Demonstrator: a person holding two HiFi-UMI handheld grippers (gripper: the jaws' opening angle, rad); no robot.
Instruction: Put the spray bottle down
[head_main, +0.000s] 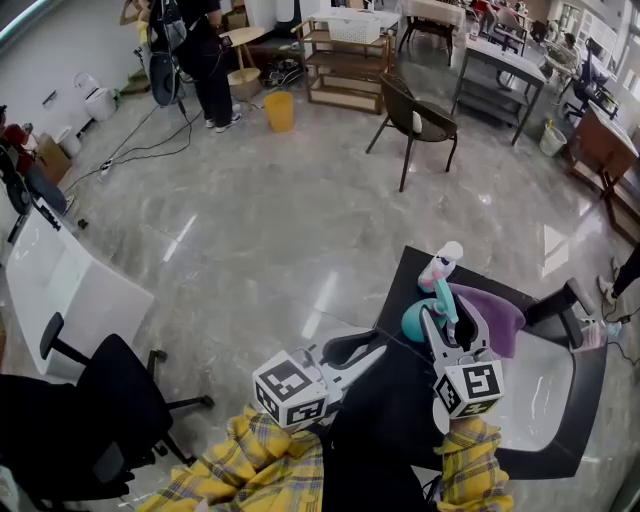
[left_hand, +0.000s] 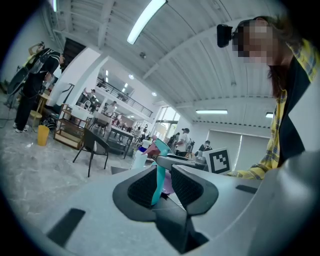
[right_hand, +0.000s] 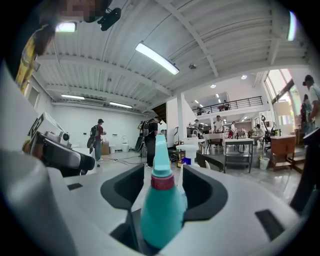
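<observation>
Right gripper view: the right gripper has its jaws spread wide. A teal plastic spray bottle with a dark red collar stands upright between them, low near the jaw base. There is a sliver of gap at the left pad, and contact at the right pad is hard to judge. The bottle's foot is cut off by the gripper body.

Left gripper view: the left gripper has its jaws narrowly apart, gripping nothing. A teal strip of the bottle shows in the gap; I cannot tell whether it reaches between the pads.

Head view: the bottle is at right centre of the frame, over a black tabletop, with its base hidden by the right gripper. A crumpled purple cloth lies just right of it. A white bottle with a blue label stands just beyond. In the far upper frame are a dark chair, a yellow bucket and people too small to make out.
</observation>
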